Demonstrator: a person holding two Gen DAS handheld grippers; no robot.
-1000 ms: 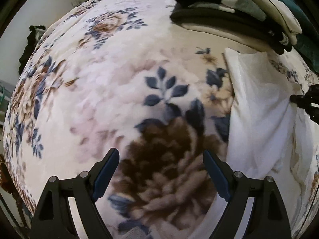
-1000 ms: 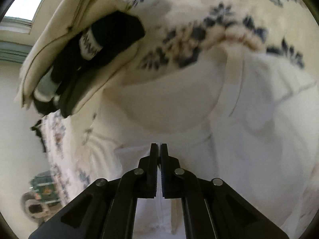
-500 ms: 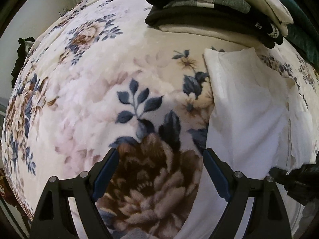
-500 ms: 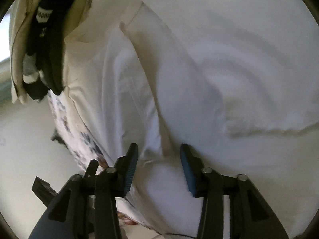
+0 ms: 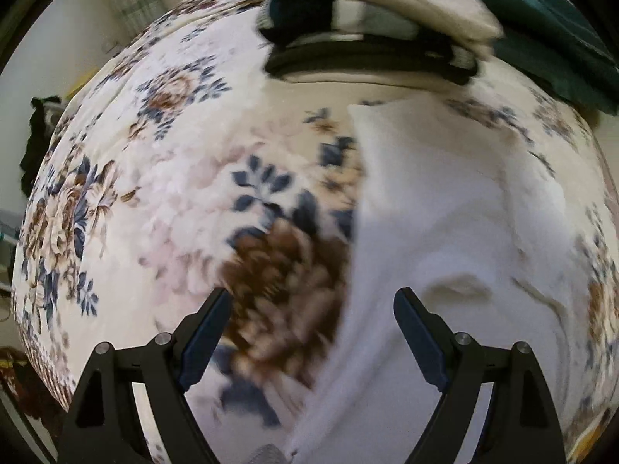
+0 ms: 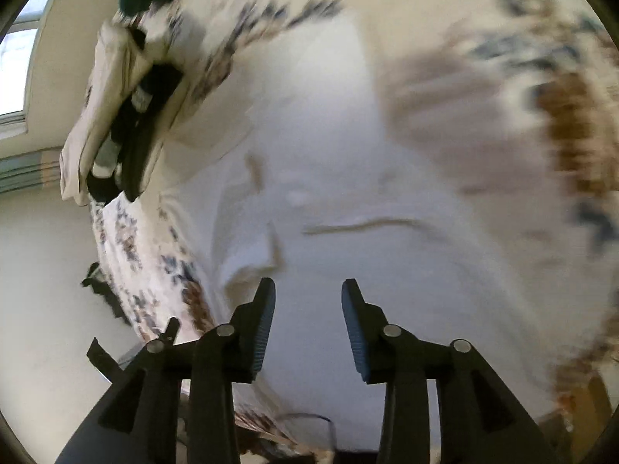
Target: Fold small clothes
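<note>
A small white garment (image 5: 445, 224) lies partly folded on a floral blanket (image 5: 162, 193), in the right half of the left wrist view. My left gripper (image 5: 313, 309) is open and empty, above the garment's left edge where it meets a brown flower. In the right wrist view the white garment (image 6: 329, 201) fills the middle. My right gripper (image 6: 307, 301) is open and empty just above the cloth, holding nothing.
A stack of folded clothes (image 5: 371, 34), cream, black and grey, lies at the far side of the bed, with a dark green garment (image 5: 549, 46) to its right. The stack also shows in the right wrist view (image 6: 120, 123). The bed's edge and a wall lie left.
My right gripper was shut on the white garment one second ago; it has opened, let go and drawn back. My left gripper has shifted right toward the garment's edge. Both views are blurred by motion.
</note>
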